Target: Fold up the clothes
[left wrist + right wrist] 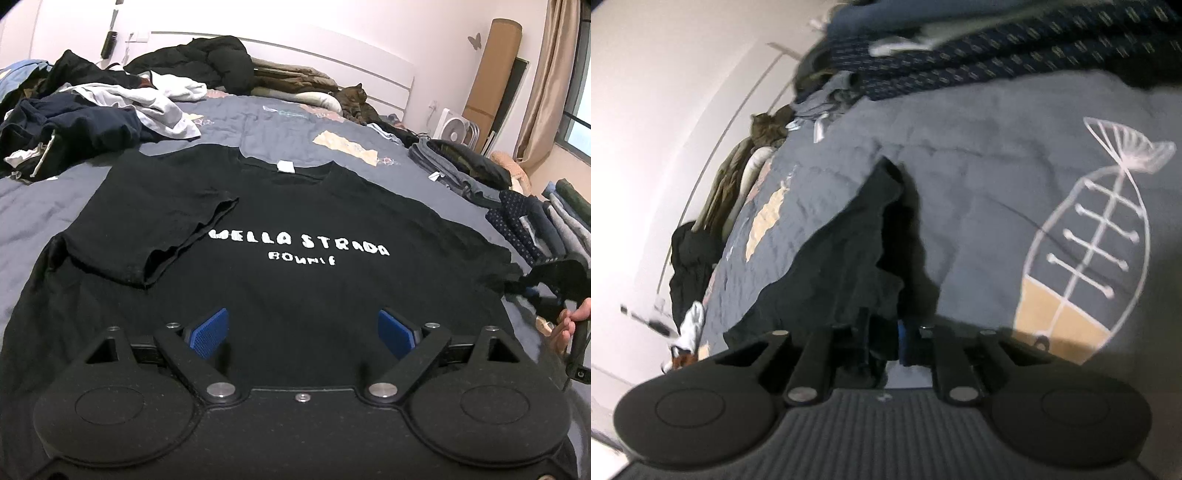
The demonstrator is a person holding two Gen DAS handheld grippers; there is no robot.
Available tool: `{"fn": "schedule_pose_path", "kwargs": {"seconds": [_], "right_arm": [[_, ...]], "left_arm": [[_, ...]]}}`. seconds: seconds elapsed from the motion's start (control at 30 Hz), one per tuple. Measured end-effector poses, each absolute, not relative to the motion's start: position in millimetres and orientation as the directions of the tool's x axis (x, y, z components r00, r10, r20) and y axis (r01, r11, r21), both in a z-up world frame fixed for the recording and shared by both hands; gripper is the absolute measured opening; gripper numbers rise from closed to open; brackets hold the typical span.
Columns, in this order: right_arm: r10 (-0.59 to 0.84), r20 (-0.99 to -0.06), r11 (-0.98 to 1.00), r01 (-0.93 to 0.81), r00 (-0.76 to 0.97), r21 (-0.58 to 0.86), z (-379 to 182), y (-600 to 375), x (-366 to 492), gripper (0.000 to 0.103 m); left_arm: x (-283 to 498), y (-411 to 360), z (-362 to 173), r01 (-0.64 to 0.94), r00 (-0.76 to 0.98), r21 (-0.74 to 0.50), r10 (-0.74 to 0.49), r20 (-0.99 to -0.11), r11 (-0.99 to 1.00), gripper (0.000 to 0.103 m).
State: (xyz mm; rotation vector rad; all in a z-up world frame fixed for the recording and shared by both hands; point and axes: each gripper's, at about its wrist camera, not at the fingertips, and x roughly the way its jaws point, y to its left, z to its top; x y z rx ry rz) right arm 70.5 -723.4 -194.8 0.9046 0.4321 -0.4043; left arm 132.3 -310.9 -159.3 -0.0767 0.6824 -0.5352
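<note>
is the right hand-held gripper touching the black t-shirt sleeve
Touching. In the right wrist view, the right hand-held gripper has its jaws closed on the bunched black t-shirt sleeve, lifting it off the grey duvet.

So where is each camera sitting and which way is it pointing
Left wrist: on the open left gripper, low over the shirt's hem, facing the headboard; a hand shows at right.
Right wrist: on the right gripper, rolled sideways, looking along the bed; it is shut on the sleeve.
Shared: the shirt, the bed, the folded pile.
</note>
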Motion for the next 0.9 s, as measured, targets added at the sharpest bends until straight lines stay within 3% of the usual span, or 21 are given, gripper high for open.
{"fn": "schedule_pose_path", "kwargs": {"seconds": [0.17, 0.37, 0.47, 0.53, 0.7, 0.83, 0.9], "right_arm": [[-0.183, -0.488, 0.719, 0.454, 0.854, 0.526, -176.3, -702.0, 81.1, 0.011], [-0.104, -0.342, 0.989, 0.133, 0.934, 0.063, -141.9, -616.8, 93.2, 0.011], [0.017, -0.372, 0.986, -0.077, 0.928, -0.148, -149.1, -568.5, 94.9, 0.011], [0.073, -0.439, 0.955, -0.190, 0.895, -0.228, -160.1, -544.3, 98.9, 0.012], [0.120, -0.641, 0.938, -0.298, 0.758, -0.177, -189.9, -533.4, 110.4, 0.022], [0.200, -0.669, 0.965, -0.264, 0.716, 0.007, -172.0, -557.2, 106.0, 0.056], [0.240, -0.658, 0.969, -0.219, 0.713, 0.115, -159.6, -576.9, 102.0, 0.061]], "left_arm": [[132.5, -309.8, -159.2, 0.442, 0.647, -0.242, -0.493, -0.582, 0.864, 0.088], [132.0, -309.9, -158.4, 0.444, 0.644, -0.245, -0.497, -0.582, 0.862, 0.088], [132.5, -309.5, -158.2, 0.446, 0.642, -0.243, -0.497, -0.585, 0.862, 0.088], [133.5, -308.2, -157.7, 0.445, 0.640, -0.243, -0.496, -0.587, 0.862, 0.089], [134.4, -304.8, -155.0, 0.444, 0.646, -0.236, -0.491, -0.584, 0.865, 0.090], [132.3, -305.2, -150.8, 0.452, 0.656, -0.211, -0.483, -0.580, 0.867, 0.090], [131.2, -305.4, -148.8, 0.456, 0.661, -0.198, -0.480, -0.578, 0.867, 0.090]]}}
